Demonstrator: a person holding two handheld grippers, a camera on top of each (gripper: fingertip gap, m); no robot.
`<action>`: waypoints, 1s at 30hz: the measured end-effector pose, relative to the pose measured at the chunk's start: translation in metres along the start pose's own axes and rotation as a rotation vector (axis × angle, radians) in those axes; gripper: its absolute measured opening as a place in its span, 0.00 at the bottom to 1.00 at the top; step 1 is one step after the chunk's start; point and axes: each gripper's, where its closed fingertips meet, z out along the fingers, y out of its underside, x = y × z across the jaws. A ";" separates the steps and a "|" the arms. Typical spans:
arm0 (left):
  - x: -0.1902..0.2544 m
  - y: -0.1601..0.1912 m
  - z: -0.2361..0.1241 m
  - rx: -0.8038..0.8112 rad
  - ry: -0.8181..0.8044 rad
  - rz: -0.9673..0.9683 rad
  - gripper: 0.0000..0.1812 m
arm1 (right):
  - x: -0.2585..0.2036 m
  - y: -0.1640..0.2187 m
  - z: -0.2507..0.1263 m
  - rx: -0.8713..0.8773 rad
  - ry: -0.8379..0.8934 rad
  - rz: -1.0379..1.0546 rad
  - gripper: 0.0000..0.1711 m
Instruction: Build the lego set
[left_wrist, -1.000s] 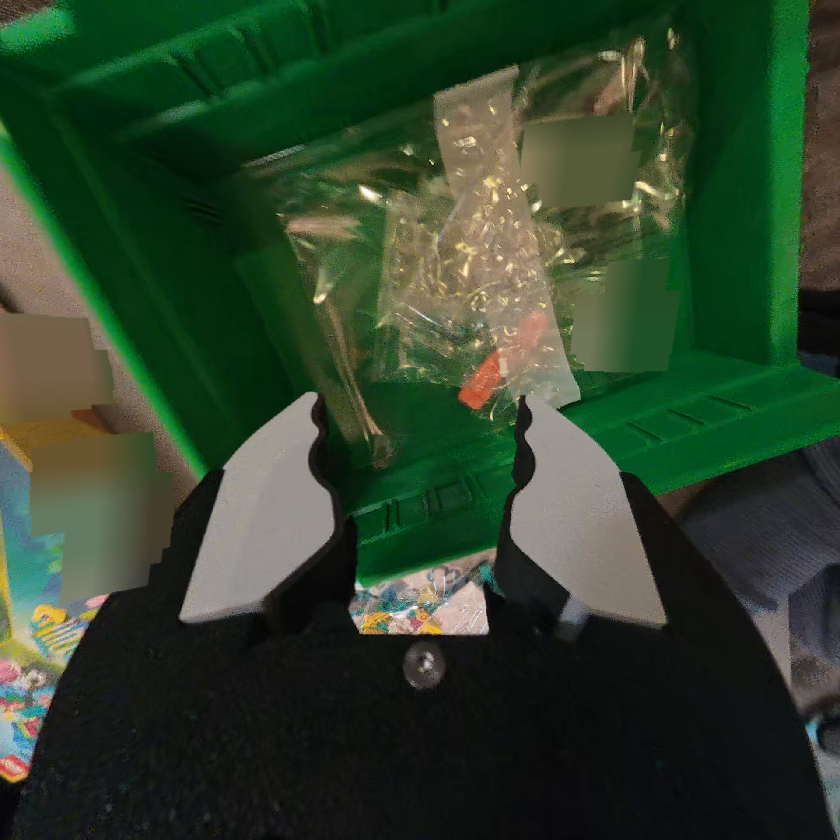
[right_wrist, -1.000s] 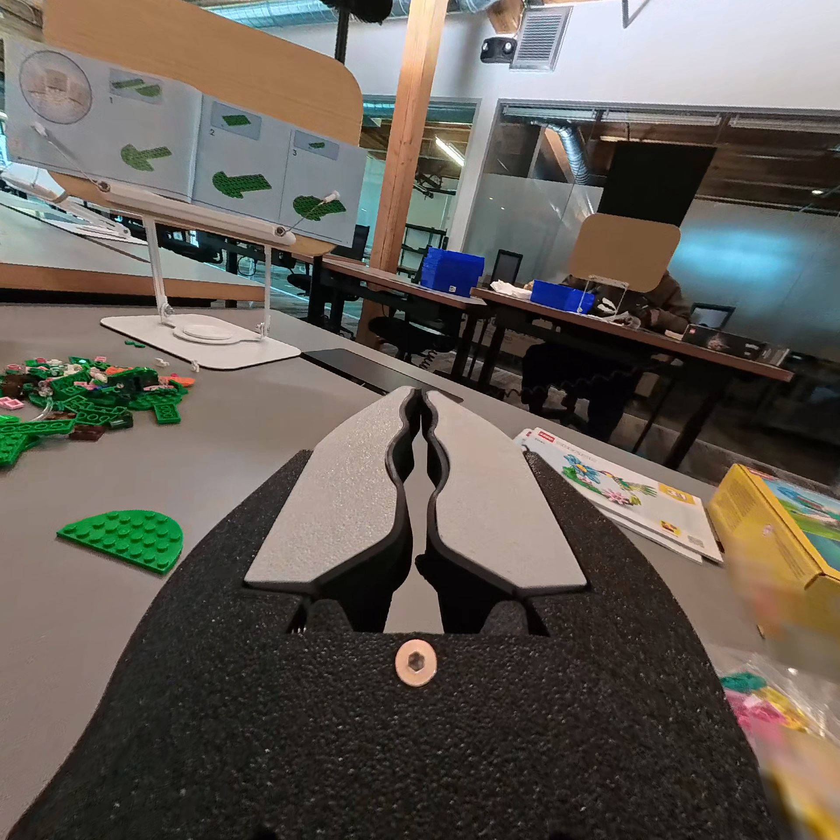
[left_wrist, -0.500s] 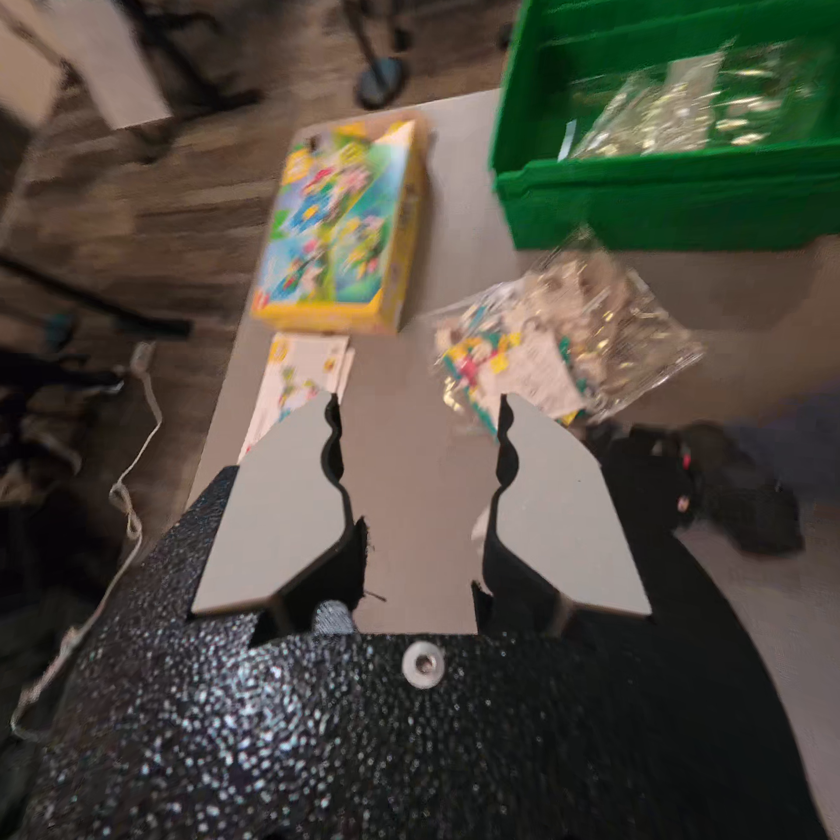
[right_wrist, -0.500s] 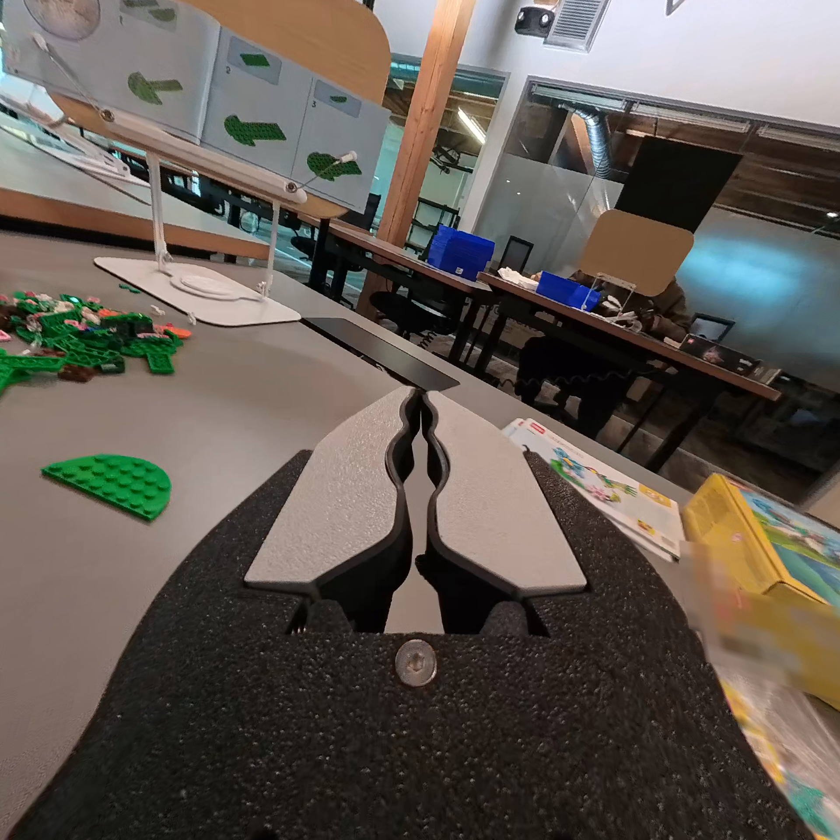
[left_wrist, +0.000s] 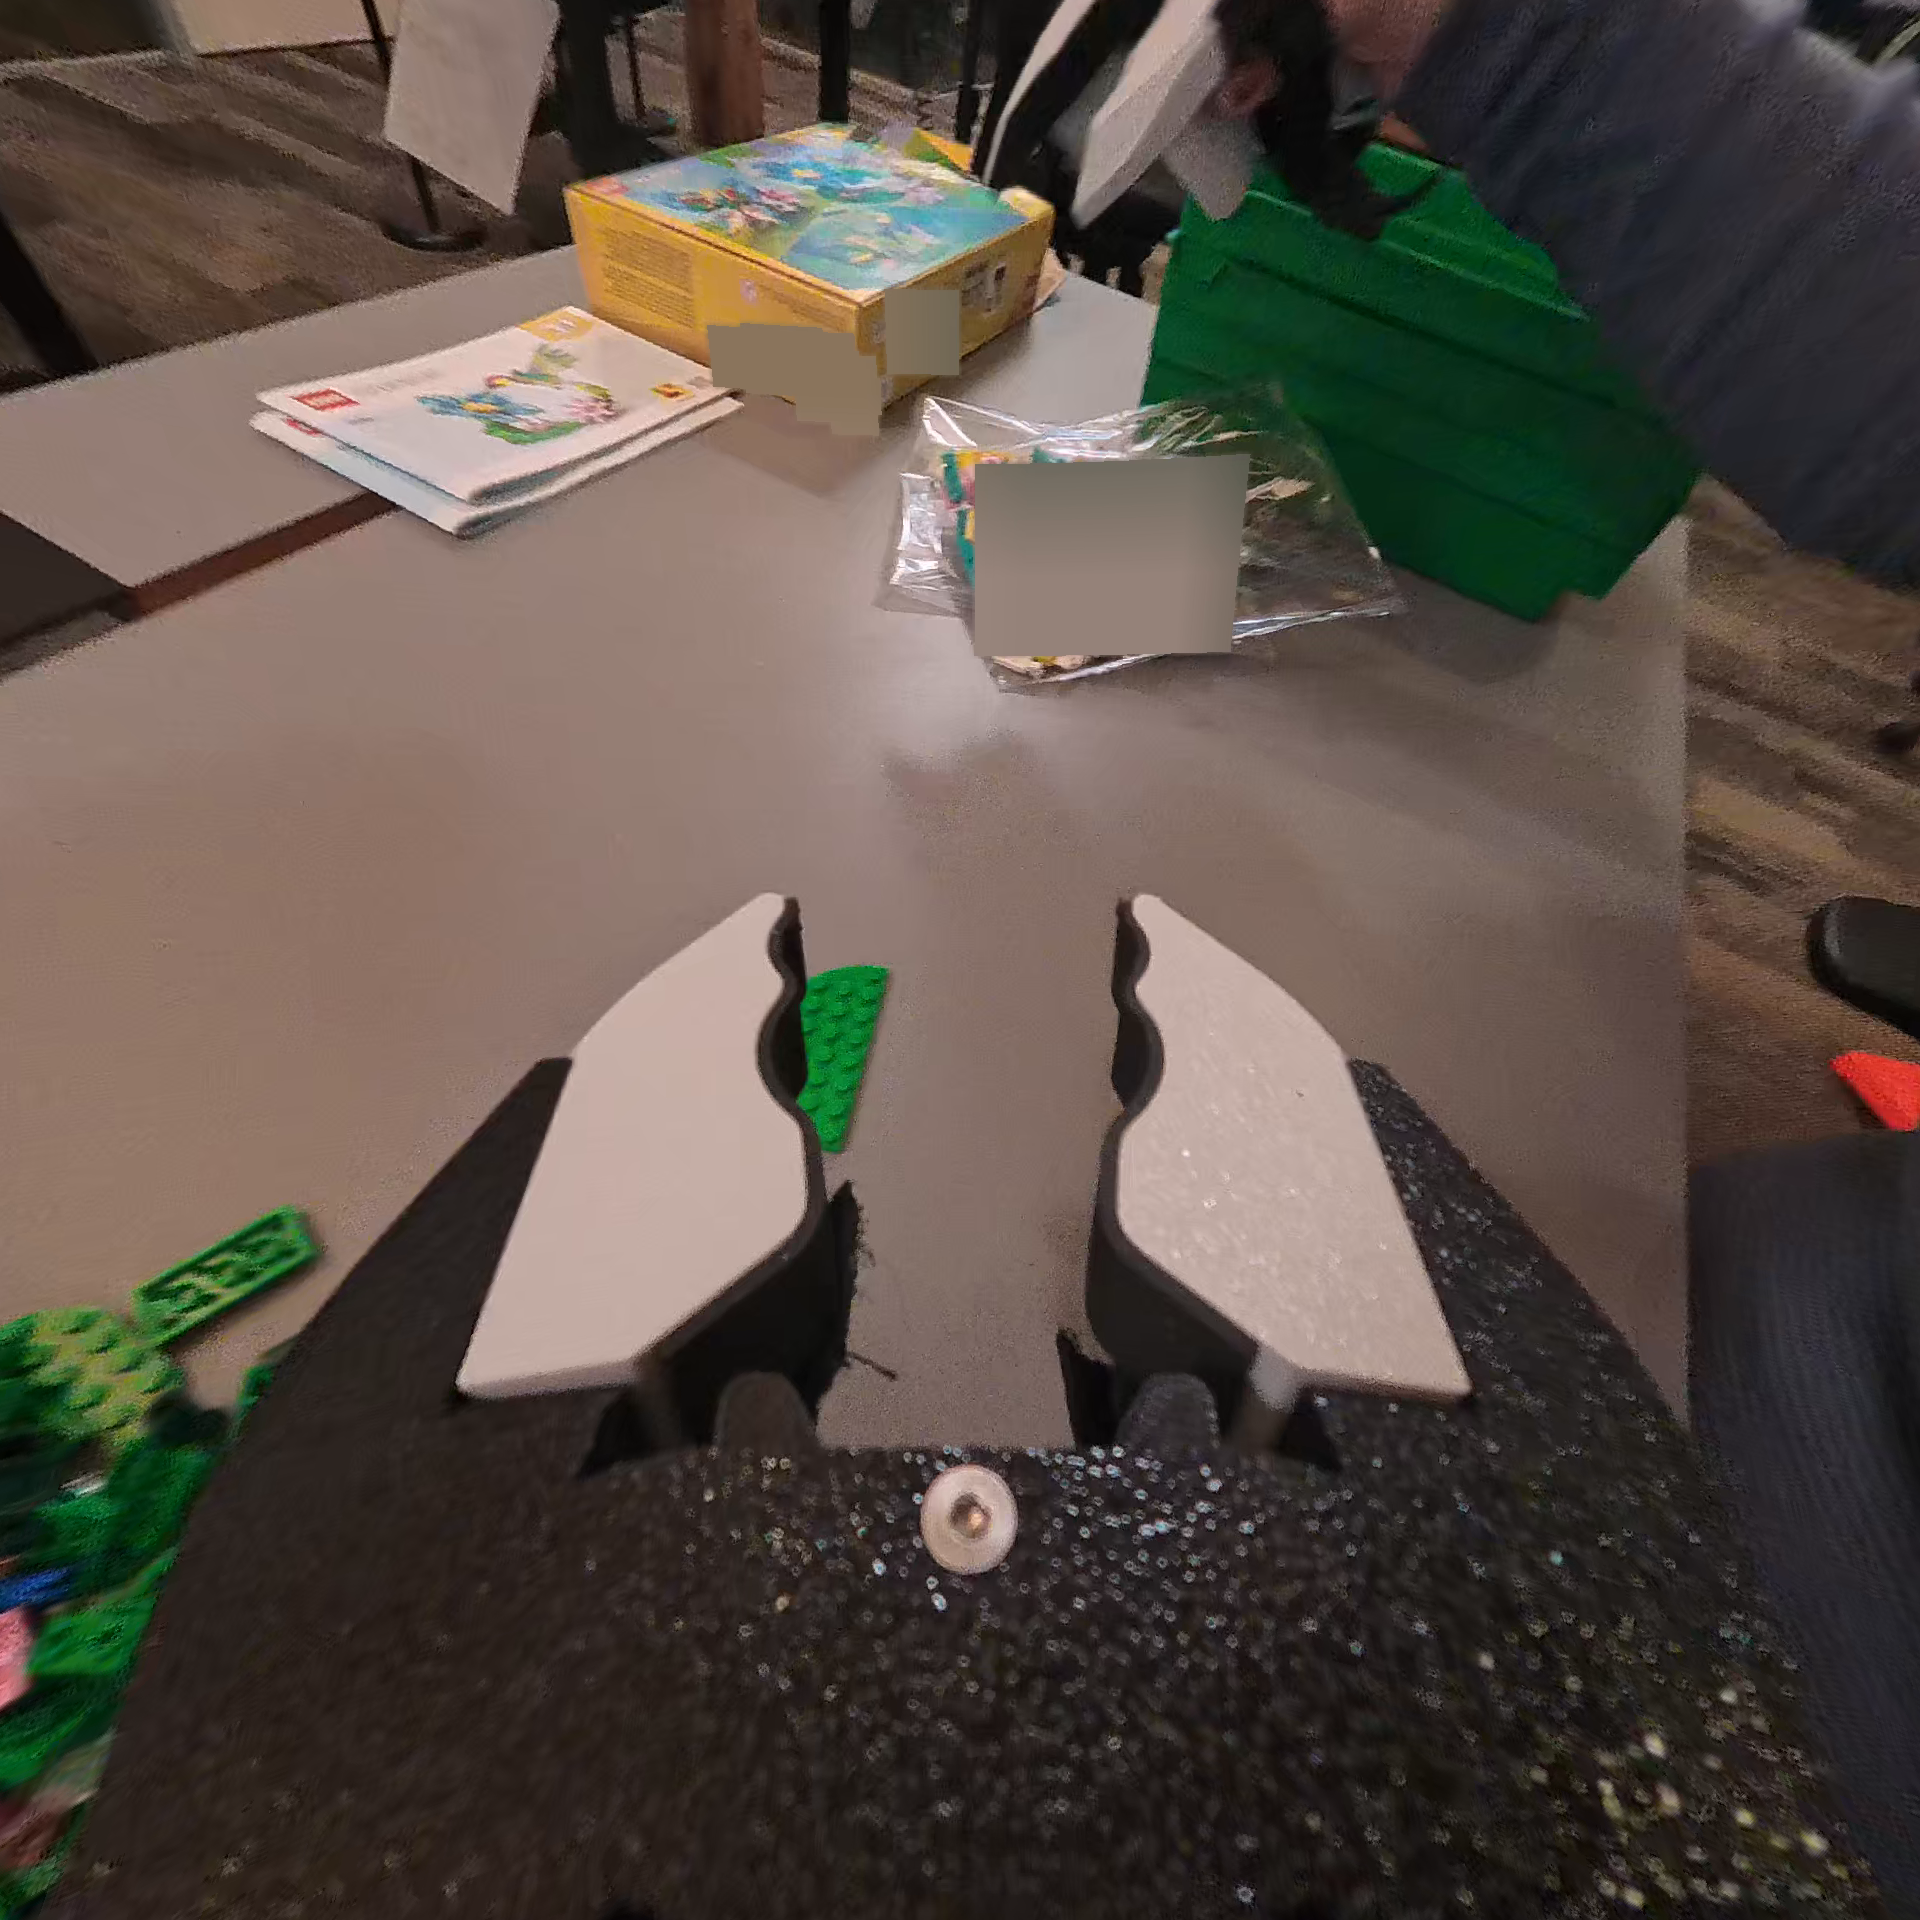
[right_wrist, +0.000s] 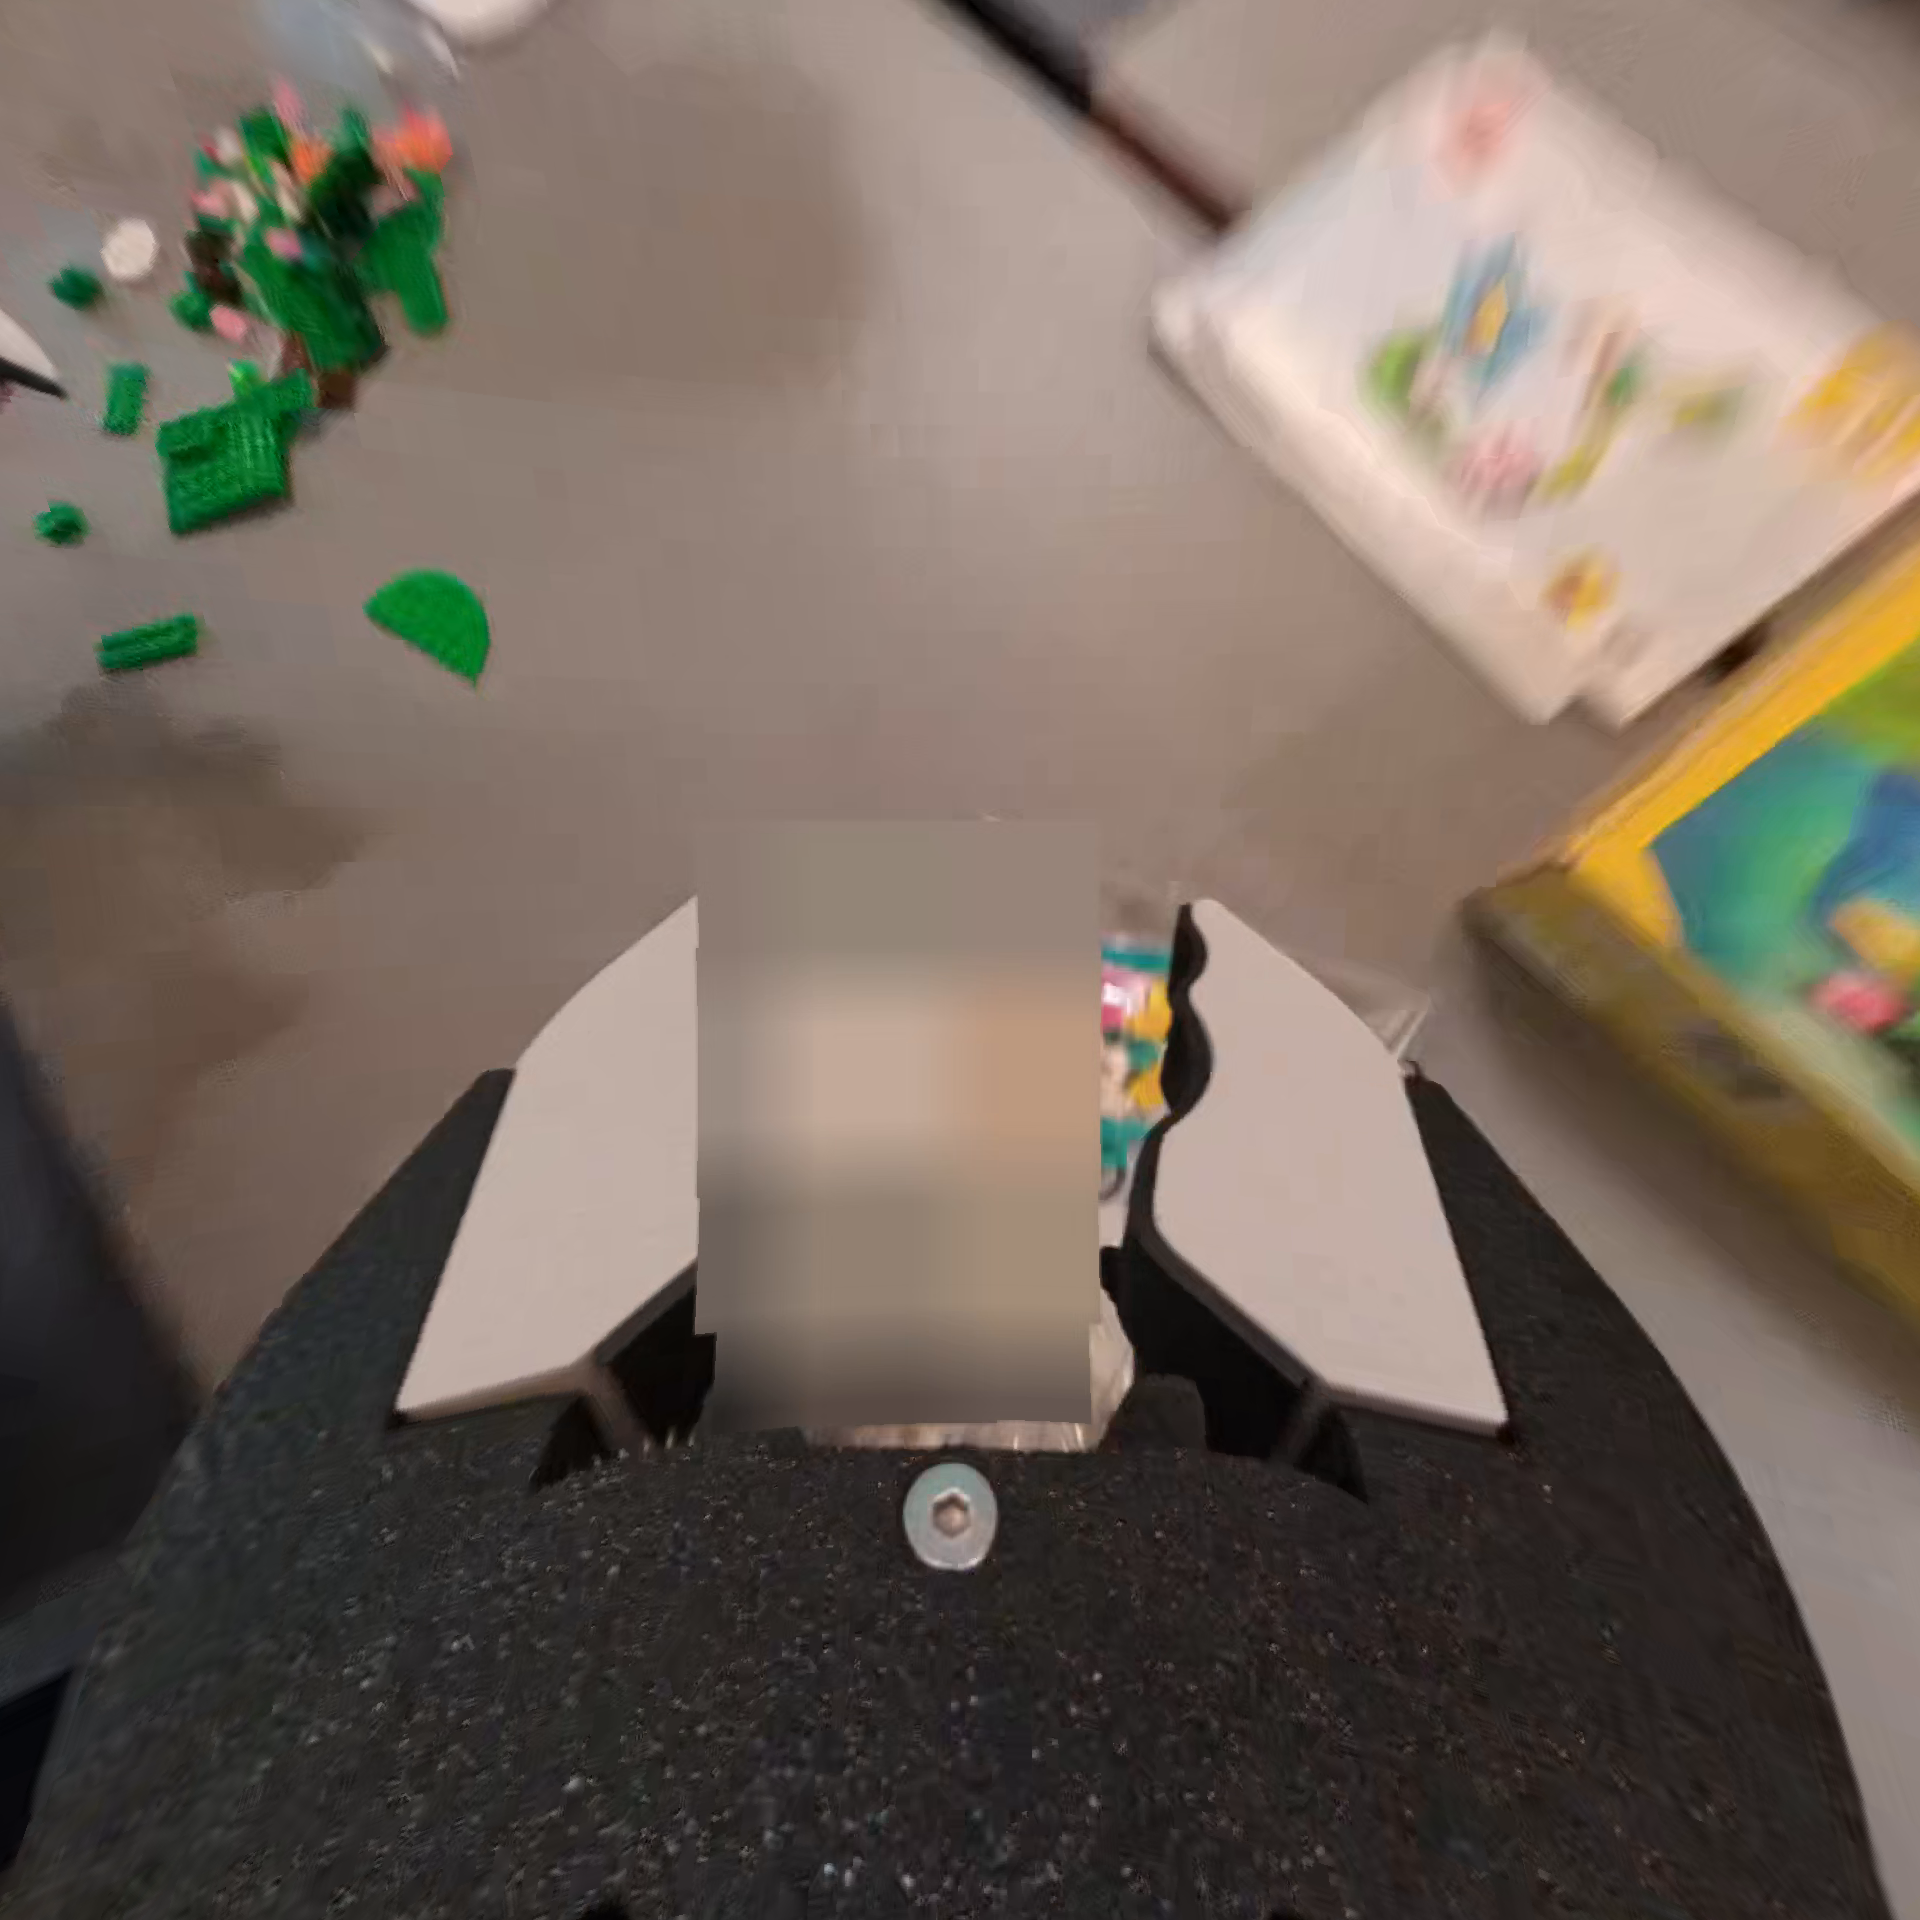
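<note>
My left gripper (left_wrist: 956, 914) is open and empty, low over the grey table (left_wrist: 520, 790). A green half-round plate (left_wrist: 842, 1049) lies just under its left finger; it also shows in the right wrist view (right_wrist: 431, 623). A pile of green and pink bricks (left_wrist: 83, 1455) lies at the lower left and shows in the right wrist view (right_wrist: 312, 270). My right gripper (right_wrist: 935, 914) is open, pointing down over a clear bag of parts (right_wrist: 1127, 1039); a mosaic patch hides most of the bag. The bag (left_wrist: 1309, 540) lies next to the green bin (left_wrist: 1392, 395).
A yellow set box (left_wrist: 810, 249) and instruction booklets (left_wrist: 488, 405) lie at the table's far side; both also show in the right wrist view, the box (right_wrist: 1766, 914) and the booklets (right_wrist: 1507, 364). The table edge (left_wrist: 1678, 935) runs along the right. A blue sleeve (left_wrist: 1683, 208) holds the right gripper (left_wrist: 1153, 104).
My left gripper swung away from the green bin to the table's middle by the half-round plate. My right gripper opened and tipped down over the bag.
</note>
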 end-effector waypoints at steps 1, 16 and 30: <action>0.004 0.003 0.003 0.002 0.018 -0.011 0.31 | 0.012 0.016 0.009 -0.108 -0.056 0.087 0.47; 0.025 0.026 -0.019 -0.026 0.034 -0.034 0.29 | 0.082 0.131 0.038 -0.802 -0.044 0.432 0.72; 0.025 0.015 -0.032 0.029 0.041 -0.033 0.22 | 0.007 0.044 -0.017 -0.648 -0.174 0.072 0.07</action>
